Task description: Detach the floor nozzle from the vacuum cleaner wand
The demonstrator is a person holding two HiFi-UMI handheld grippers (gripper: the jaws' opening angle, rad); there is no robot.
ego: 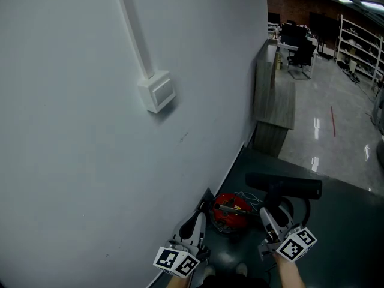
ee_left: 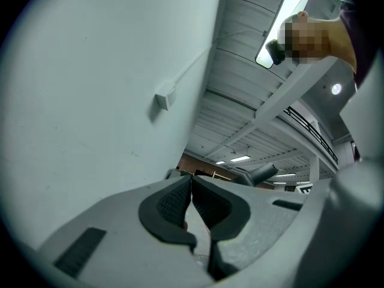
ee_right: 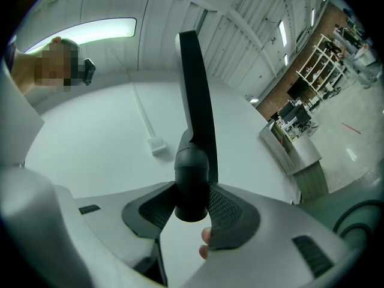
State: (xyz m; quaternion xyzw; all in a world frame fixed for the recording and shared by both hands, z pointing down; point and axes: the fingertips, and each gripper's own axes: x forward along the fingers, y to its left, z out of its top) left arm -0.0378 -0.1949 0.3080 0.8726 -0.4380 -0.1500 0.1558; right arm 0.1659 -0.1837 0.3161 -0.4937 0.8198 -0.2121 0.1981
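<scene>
Head view: left tool (ego: 197, 219) and right tool (ego: 268, 213) are low in frame. The red vacuum cleaner (ego: 231, 212) sits on the floor between them, with the floor nozzle (ego: 287, 186) just above the right tool.

Left gripper view: left tool (ee_left: 192, 188) pads together, nothing in them.

Right gripper view: right tool (ee_right: 192, 207) clamped on the floor nozzle (ee_right: 193, 167) neck, nozzle head standing upright before the wall (ee_right: 108, 137).

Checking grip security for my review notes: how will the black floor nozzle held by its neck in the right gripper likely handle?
Probably stiff: the floor nozzle looks like moulded plastic and holds its shape. Its long head juts far past the right gripper, so it may pivot. The round, smooth neck could slip in the grip.
</scene>
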